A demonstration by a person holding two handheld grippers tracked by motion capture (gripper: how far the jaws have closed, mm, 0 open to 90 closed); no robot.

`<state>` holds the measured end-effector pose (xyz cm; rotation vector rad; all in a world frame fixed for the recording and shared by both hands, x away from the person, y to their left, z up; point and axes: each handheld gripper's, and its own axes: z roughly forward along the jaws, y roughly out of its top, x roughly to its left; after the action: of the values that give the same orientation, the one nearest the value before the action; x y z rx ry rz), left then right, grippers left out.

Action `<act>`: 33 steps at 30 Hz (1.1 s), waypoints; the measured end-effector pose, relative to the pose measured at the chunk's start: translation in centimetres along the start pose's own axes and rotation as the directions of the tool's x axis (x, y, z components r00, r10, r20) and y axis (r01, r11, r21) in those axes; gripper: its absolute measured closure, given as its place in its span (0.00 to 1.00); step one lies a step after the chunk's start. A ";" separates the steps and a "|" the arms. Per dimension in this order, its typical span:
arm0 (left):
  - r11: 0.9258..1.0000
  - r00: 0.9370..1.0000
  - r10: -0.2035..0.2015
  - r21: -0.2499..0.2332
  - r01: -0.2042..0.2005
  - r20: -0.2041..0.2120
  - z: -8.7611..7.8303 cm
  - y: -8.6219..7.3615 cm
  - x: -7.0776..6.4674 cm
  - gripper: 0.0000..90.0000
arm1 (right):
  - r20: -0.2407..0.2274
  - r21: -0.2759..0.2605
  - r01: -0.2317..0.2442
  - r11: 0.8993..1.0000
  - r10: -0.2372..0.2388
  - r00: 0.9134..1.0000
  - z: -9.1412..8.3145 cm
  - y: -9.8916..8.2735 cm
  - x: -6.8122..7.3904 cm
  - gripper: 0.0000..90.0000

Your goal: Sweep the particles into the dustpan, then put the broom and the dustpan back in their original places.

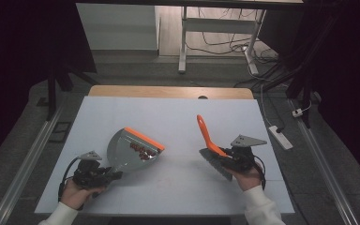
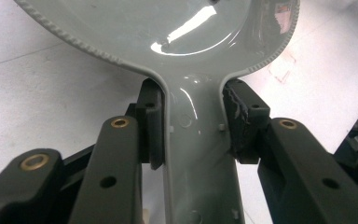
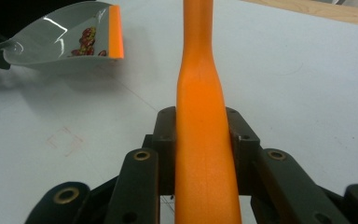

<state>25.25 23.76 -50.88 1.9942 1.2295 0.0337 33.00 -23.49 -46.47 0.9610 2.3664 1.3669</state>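
Dustpan handle (image 2: pixel 200 154) between left tongs (image 2: pixel 193 126)

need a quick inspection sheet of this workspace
surface: white table, wood strip along the far edge
job's things: grey dustpan with orange lip, small red bits inside; orange-handled brush, bristles by the right hand
clutter: nothing seen
grippers: left gripper shut on the dustpan handle; right gripper shut on the brush handle
cables: one trails from each gripper; more on the floor behind
surroundings: power strip on the floor at right, desk legs beyond
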 end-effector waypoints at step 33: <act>0.988 0.984 -0.143 -0.065 0.137 -0.108 0.5 -0.8 -0.3 0.68 | -0.015 0.055 -0.032 0.998 0.033 0.999 0.3 -0.4 -0.5 0.78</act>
<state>24.64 23.43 -51.61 1.8734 1.4222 0.1114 33.33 -23.72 -47.04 1.0108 2.4220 1.3324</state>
